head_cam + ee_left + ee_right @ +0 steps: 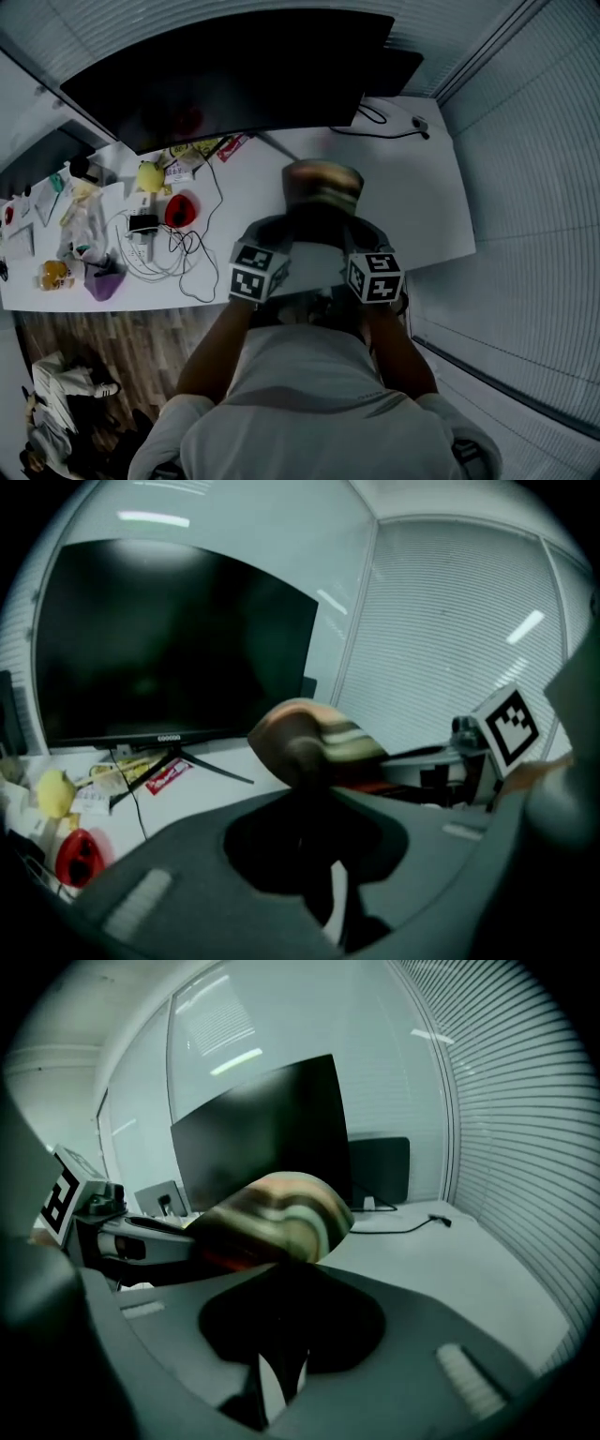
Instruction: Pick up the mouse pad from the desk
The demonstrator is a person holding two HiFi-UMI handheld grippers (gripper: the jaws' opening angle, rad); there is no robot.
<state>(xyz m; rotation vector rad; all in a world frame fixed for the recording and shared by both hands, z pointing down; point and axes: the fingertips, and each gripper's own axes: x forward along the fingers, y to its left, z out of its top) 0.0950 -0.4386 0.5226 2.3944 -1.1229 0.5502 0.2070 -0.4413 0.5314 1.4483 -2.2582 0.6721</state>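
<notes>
Together, left gripper (306, 782), right gripper (281, 1271), pinching mouse pad (323, 186)

The mouse pad (323, 181) sits at the centre of the head view, held up clear of the white counter (427, 202). It is limp and curled over, striped brown, cream and green, with a dark near part.

Monitor (234, 75) ahead, cables (183, 251) left; desk (427, 202) open rightward.

White desk (441, 206) in blind-walled (534, 234) corner; dark monitor (234, 75) along back edge; wood floor (122, 347) lower left; dim light.
</notes>
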